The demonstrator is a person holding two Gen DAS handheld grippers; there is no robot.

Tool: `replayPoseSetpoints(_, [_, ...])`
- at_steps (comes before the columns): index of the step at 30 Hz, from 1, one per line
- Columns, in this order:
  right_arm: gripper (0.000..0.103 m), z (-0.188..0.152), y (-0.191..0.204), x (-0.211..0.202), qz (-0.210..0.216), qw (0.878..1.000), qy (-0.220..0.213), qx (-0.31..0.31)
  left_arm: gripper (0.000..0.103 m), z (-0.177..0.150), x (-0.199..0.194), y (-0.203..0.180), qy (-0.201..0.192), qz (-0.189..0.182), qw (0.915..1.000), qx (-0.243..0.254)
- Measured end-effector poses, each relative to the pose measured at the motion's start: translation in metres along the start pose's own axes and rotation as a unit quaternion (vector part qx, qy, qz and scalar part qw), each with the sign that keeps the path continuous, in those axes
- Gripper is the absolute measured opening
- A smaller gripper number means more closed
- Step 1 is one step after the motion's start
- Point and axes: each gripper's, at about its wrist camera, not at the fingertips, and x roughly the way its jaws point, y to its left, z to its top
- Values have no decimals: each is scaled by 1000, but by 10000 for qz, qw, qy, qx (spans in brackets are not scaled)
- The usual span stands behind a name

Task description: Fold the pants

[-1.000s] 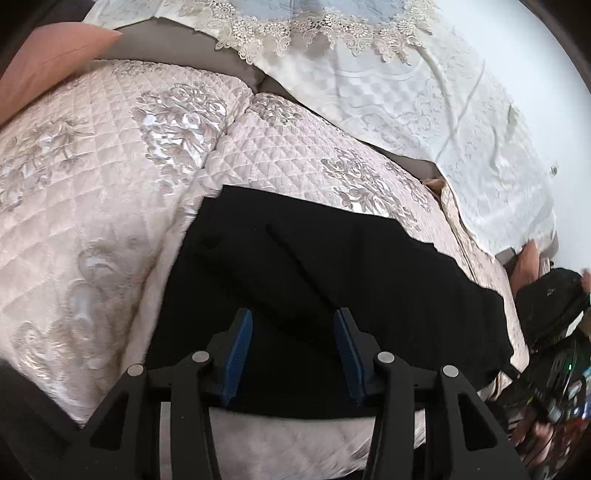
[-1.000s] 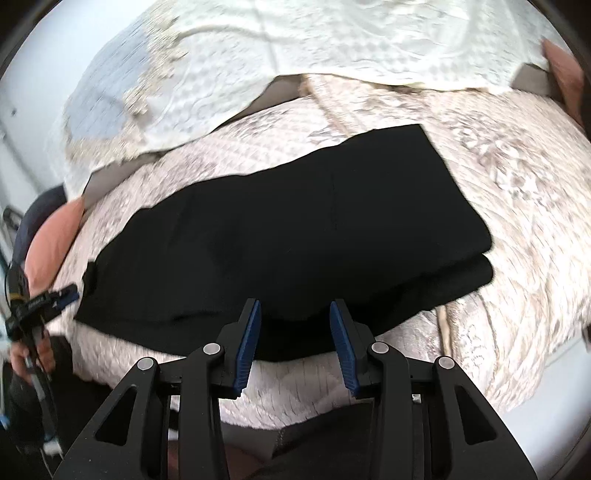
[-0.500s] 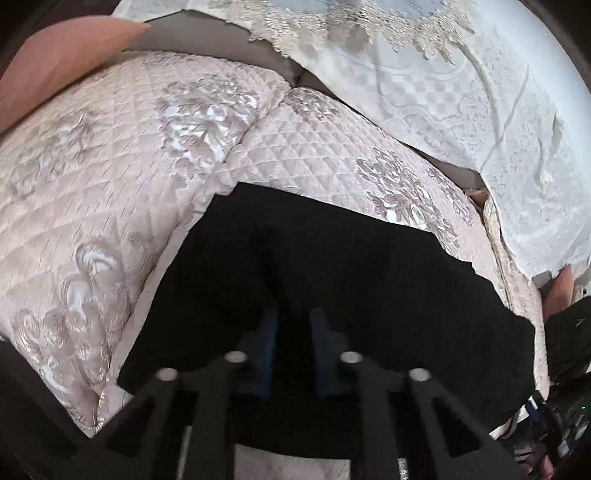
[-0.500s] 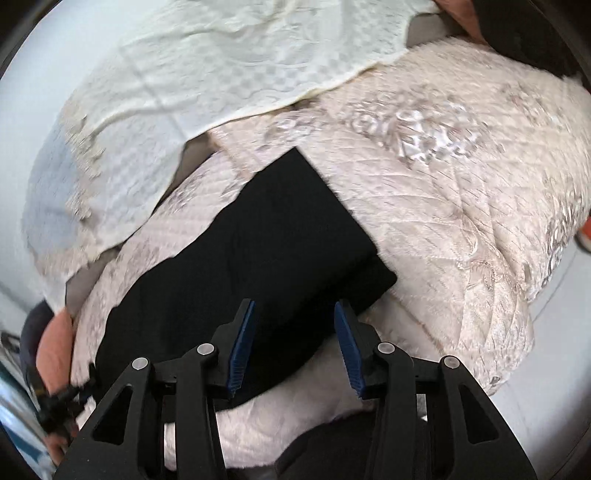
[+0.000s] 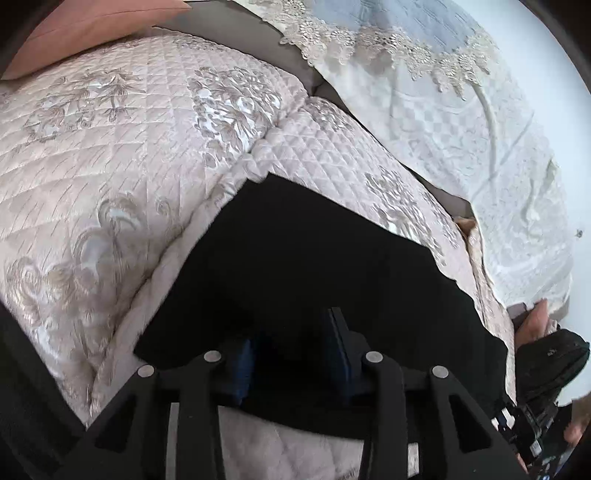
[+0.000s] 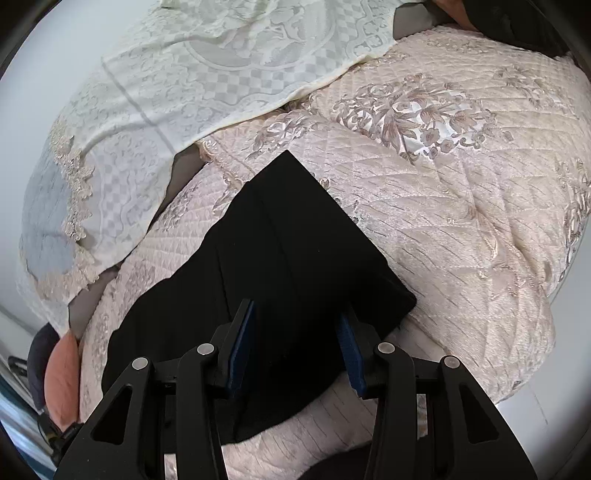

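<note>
The black pants [image 5: 314,258] lie folded lengthwise into a long strip on the quilted bed cover [image 5: 110,147]. My left gripper [image 5: 291,332] hovers low over the near edge at one end. Its jaws are opening, with dark cloth lying under the gap and no pad pressing on it. In the right wrist view the strip's other end [image 6: 280,240] shows two stacked layers with a square corner. My right gripper [image 6: 297,314] stands open just above that end, near its front edge, holding nothing.
A white lace cloth [image 5: 461,122] [image 6: 221,66] covers the far side of the bed. A pink pillow [image 5: 92,29] lies at the left end. The quilt [image 6: 461,184] drops off at the near edge and the right end.
My left jaws closed to a narrow gap over the pants edge, then parted again, and the gripper sank slightly. My right gripper rolled and slid along to the strip's right end.
</note>
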Motion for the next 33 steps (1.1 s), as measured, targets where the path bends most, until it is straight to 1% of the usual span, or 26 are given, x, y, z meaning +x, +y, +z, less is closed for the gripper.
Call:
replayPoseSetpoints(1, [45, 1, 0, 2, -18, 10000, 1, 30, 37, 2, 2, -1, -20, 68, 10000, 27])
replayPoseSetpoints(2, [45, 1, 0, 3, -23, 10000, -12, 60, 28, 5, 4, -1, -31, 154, 9999, 62])
replayPoseSetpoints(3, [38, 2, 2, 3, -42, 10000, -33, 38, 9, 7, 6, -3, -41, 265, 9996, 109])
replayPoseSetpoints(4, [27, 3, 4, 3, -131, 9999, -59, -21, 4, 10, 6, -4, -27, 312, 9994, 151])
replayPoseSetpoints(5, [12, 4, 6, 3, -216, 9997, -75, -56, 4, 12, 5, -4, -33, 300, 9994, 153])
replayPoseSetpoints(8, [9, 8, 11, -5, -52, 9998, -179, -34, 4, 20, -9, -8, -214, 261, 9991, 273])
replayPoseSetpoints(10, [9, 11, 16, -17, 87, 9995, -297, -17, 4, 25, -22, -6, -329, 178, 9989, 282])
replayPoseSetpoints(12, [9, 11, 19, -30, 190, 9991, -377, 5, 4, 27, -32, -5, -442, 221, 9981, 367])
replayPoseSetpoints(13, [9, 10, 19, -34, 176, 9991, -388, -2, 4, 26, -33, -4, -444, 235, 9979, 404])
replayPoseSetpoints(14, [9, 6, 17, -35, 62, 9994, -346, 3, 4, 24, -31, -1, -407, 288, 9978, 437])
replayPoseSetpoints(16, [9, 0, 8, -27, -96, 9997, -183, 91, 4, 17, -18, 8, -170, 390, 9982, 431])
replayPoseSetpoints(17, [9, -5, -1, -20, -218, 9995, -13, 224, 4, 13, -13, 11, -106, 437, 9980, 451])
replayPoseSetpoints(19, [9, -9, -10, -13, -271, 9989, 139, 368, 4, 6, -6, 16, 3, 525, 9975, 474])
replayPoseSetpoints(22, [9, -9, -9, -16, -272, 9991, 87, 317, 4, 2, -6, 19, -11, 485, 9978, 452])
replayPoseSetpoints(25, [9, -6, -6, -15, -340, 9990, 159, 225, 4, 2, -11, 14, -82, 517, 9972, 539])
replayPoseSetpoints(28, [9, -6, 1, -22, -347, 9994, -15, 95, 4, 3, -19, 11, -185, 459, 9970, 591])
replayPoseSetpoints(29, [9, -7, 1, -22, -355, 9993, -15, 103, 4, 4, -17, 10, -184, 475, 9967, 634])
replayPoseSetpoints(31, [10, -7, -1, -16, -454, 9989, 99, 45, 5, 3, -10, 12, -83, 562, 9958, 714])
replayPoseSetpoints(32, [11, -8, -2, -11, -494, 9985, 222, -17, 7, 2, -9, 14, -52, 604, 9958, 684])
replayPoseSetpoints(33, [18, -8, -3, -12, -516, 9984, 223, -46, 9, 2, -12, 17, -85, 625, 9958, 656])
